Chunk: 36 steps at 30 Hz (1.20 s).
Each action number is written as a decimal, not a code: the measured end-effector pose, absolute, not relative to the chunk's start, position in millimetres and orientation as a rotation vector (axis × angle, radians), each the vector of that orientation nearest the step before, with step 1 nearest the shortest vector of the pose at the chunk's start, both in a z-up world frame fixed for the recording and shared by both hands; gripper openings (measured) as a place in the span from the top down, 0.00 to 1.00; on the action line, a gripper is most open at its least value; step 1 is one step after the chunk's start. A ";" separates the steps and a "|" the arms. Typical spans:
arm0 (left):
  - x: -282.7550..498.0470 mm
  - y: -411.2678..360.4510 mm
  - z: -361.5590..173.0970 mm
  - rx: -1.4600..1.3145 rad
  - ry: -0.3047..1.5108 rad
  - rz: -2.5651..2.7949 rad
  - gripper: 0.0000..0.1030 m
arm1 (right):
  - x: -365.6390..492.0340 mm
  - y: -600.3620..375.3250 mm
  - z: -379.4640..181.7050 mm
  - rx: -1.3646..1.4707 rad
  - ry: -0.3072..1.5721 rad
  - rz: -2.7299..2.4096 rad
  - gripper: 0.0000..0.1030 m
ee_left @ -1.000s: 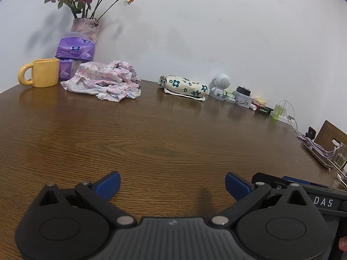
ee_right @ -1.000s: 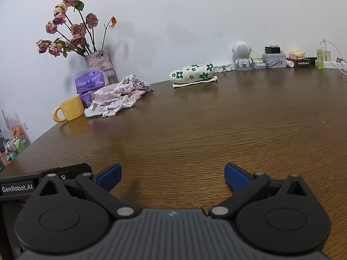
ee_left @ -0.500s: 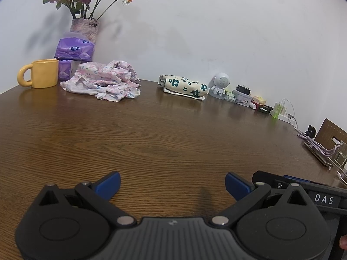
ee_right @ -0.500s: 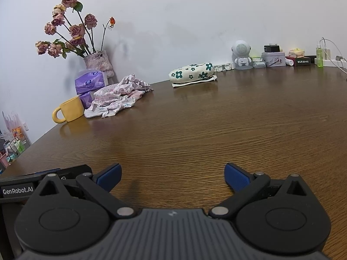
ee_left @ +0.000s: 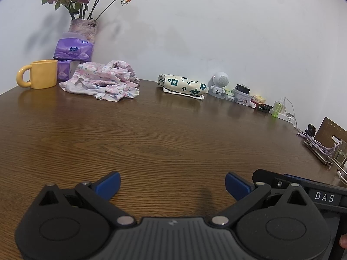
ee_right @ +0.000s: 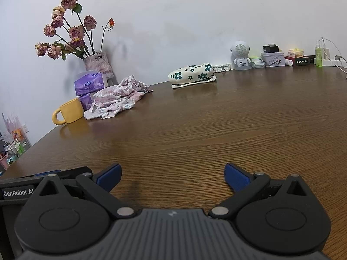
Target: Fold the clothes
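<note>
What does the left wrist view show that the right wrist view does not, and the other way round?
Only the left wrist view shows the wooden stand at the table's right end and the right gripper's body marked DAS.

Only the right wrist view shows the shelf of small bottles beyond the table's left edge and the left gripper's body marked GenRobot.AI.

Both show the crumpled pink garment, yellow mug, floral pouch, flower vase and bare wooden table.

A fingertip (ee_left: 343, 241) is cut off at the lower right edge. Shelf clutter (ee_right: 13, 149) at the far left is too blurred to identify.
</note>
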<state>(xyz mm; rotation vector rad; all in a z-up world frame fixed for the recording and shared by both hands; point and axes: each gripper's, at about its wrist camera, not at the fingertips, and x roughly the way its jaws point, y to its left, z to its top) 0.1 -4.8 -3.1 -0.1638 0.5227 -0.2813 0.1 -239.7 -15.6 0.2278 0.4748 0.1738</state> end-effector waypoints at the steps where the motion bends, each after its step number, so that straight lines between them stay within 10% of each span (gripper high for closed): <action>1: 0.0 -4.9 -3.1 -0.163 0.523 -0.282 0.00 | 0.1 -239.7 -15.7 0.228 0.475 0.173 0.00; 36: 1.0 -5.3 -3.2 -0.157 0.525 -0.295 0.00 | 1.3 -238.8 -16.0 0.228 0.486 0.169 0.00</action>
